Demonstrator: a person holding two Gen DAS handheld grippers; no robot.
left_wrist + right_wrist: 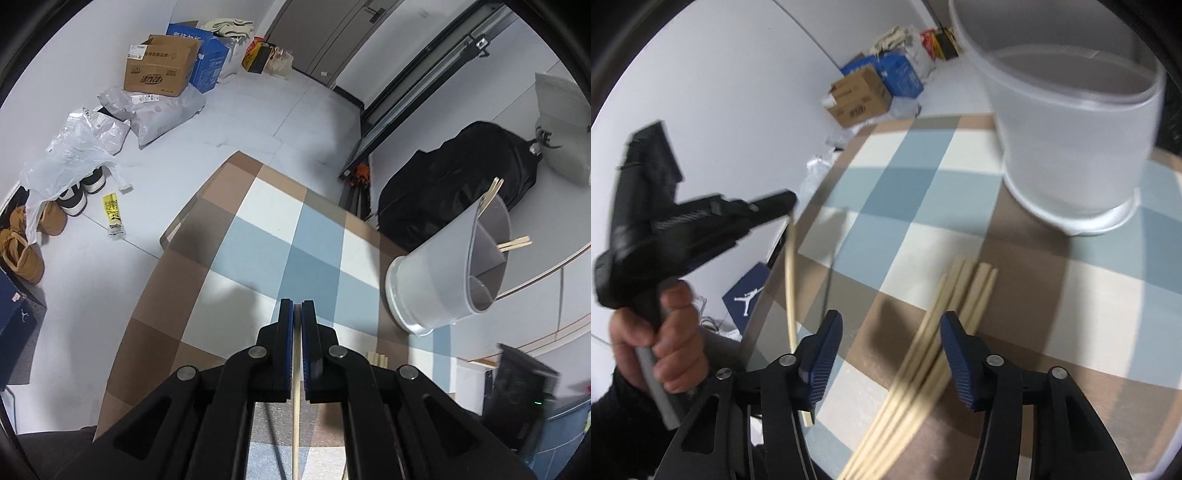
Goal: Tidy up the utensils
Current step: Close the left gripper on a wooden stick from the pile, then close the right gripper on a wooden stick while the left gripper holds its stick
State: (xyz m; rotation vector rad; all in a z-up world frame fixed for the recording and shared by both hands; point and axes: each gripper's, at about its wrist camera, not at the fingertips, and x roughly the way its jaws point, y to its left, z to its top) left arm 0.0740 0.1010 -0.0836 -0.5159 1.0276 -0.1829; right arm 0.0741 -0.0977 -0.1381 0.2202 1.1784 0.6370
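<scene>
Though motion-blurred, loose chopsticks (923, 354), ends cut off.

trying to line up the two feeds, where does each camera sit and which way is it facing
Left wrist view: sits on the left gripper, facing down across the checked tablecloth toward the grey utensil holder; its shut jaws pinch one chopstick.
Right wrist view: sits on the right gripper, facing down at loose chopsticks between its open jaws; the person's left hand shows.
Shared: tablecloth, holder, held chopstick, cardboard box.
</scene>
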